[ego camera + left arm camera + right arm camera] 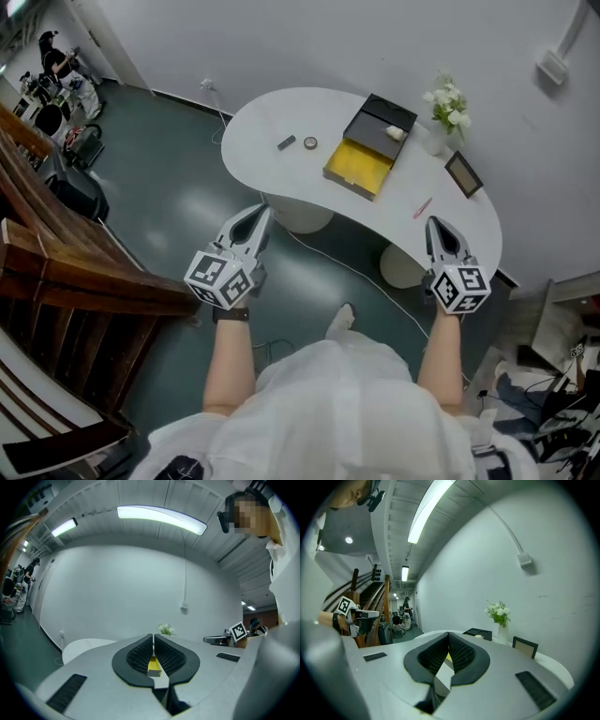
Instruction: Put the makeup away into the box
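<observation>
On the white curved table (281,112) stands an open box (359,165) with a yellow inside and a black lid (380,120); a small white item (396,133) lies in the lid. Loose on the table lie a dark stick (286,143), a round compact (309,142) and a pink pencil (422,207). My left gripper (265,210) hangs shut and empty before the table's near edge, well short of the box. My right gripper (433,221) is shut and empty over the right end. In the left gripper view, the jaws of the left gripper (153,636) meet, with the yellow box (153,666) beyond. The right gripper (448,633) likewise shows touching jaws.
A vase of white flowers (446,105) and a small picture frame (463,173) stand at the table's far right. A wooden stair rail (66,272) runs along the left. A cable (319,248) crosses the green floor under the table. The white wall is close behind.
</observation>
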### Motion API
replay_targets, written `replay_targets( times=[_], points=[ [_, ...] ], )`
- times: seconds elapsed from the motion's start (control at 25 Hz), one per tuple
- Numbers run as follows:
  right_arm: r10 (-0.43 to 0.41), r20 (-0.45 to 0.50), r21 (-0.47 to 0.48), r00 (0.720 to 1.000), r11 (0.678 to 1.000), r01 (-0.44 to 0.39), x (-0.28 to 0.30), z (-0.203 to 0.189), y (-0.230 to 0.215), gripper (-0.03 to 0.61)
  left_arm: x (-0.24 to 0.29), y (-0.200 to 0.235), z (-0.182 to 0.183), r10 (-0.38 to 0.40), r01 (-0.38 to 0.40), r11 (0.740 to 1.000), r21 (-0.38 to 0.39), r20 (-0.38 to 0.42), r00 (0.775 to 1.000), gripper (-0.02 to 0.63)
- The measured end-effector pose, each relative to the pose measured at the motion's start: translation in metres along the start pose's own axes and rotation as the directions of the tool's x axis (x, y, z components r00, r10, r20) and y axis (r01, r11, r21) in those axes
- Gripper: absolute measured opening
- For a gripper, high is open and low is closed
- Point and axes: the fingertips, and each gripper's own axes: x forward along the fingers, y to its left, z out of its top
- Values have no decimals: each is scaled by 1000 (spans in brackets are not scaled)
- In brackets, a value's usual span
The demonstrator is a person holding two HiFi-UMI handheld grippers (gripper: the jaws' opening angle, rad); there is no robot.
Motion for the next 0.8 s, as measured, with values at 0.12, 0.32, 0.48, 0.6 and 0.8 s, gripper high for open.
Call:
replay_targets(
  times=[0.12, 0.32, 0.48, 0.6, 0.8],
  points=[
    [0, -2, 18, 1000, 1000, 0, 28, 2, -23, 9, 43, 0, 1, -41, 41, 999, 15, -23, 999, 23],
    [12, -12, 17, 1000, 1000, -12, 56, 13, -53, 9, 103, -14, 8, -111, 113, 993, 43, -42, 993, 23],
    [-5, 16, 22, 1000, 1000, 5, 71, 26, -81, 9, 140, -21, 14, -143, 146, 987, 64, -52, 988, 23],
    [-18, 34, 34, 999, 999, 16, 80, 31, -96, 9, 160, -21, 18, -156, 161, 984, 83, -61, 986, 23],
    [-42, 22, 52, 999, 998, 41, 91, 23, -112, 9, 185, -14, 14, -173, 180, 979, 91, -81, 982, 23]
  ],
)
